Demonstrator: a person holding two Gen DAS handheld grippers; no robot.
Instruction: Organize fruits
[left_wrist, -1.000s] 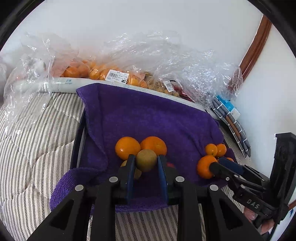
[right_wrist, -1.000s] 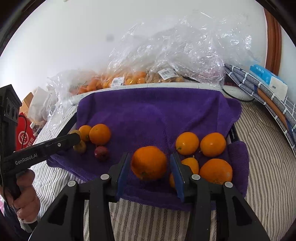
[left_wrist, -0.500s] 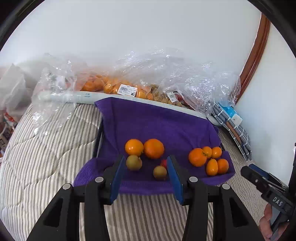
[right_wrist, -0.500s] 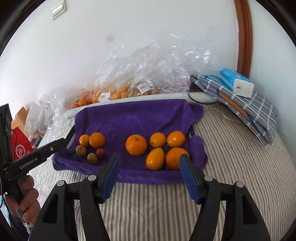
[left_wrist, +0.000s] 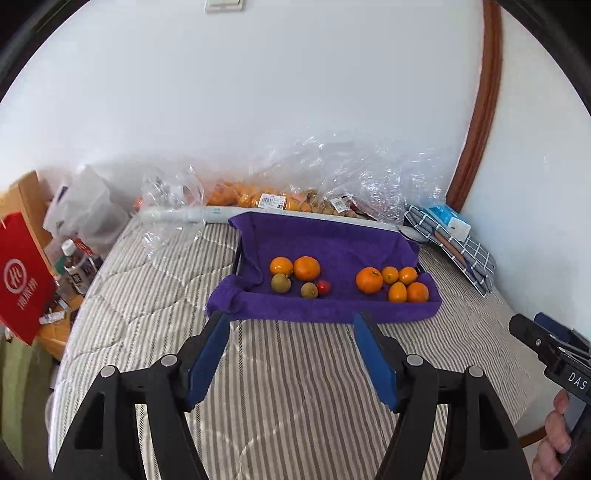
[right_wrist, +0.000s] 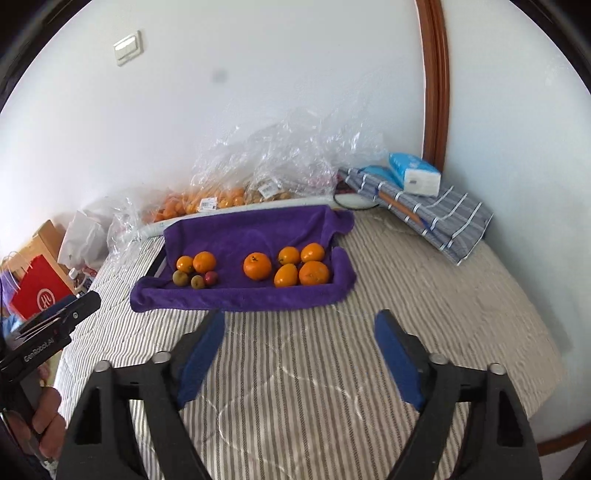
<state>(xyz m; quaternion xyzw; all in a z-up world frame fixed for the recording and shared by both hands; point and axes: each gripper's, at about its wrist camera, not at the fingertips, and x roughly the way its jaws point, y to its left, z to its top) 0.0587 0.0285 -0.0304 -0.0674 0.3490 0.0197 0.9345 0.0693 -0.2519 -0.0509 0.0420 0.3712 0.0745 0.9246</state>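
Fruit on purple towel (left_wrist: 325, 240), sorted in two clusters: left group of two oranges (left_wrist: 306, 268), two green-brown fruits (left_wrist: 280, 283) and one small red fruit (left_wrist: 323, 287); right group of five oranges (left_wrist: 369, 280), close together. Towel lies on striped bedding (left_wrist: 295, 369), far from both tools. Left gripper (left_wrist: 291, 356): fingers spread wide, holding nothing, above bedding. Right gripper (right_wrist: 301, 354): likewise wide apart, empty. Bagged fruit (right_wrist: 207, 201) along far wall.
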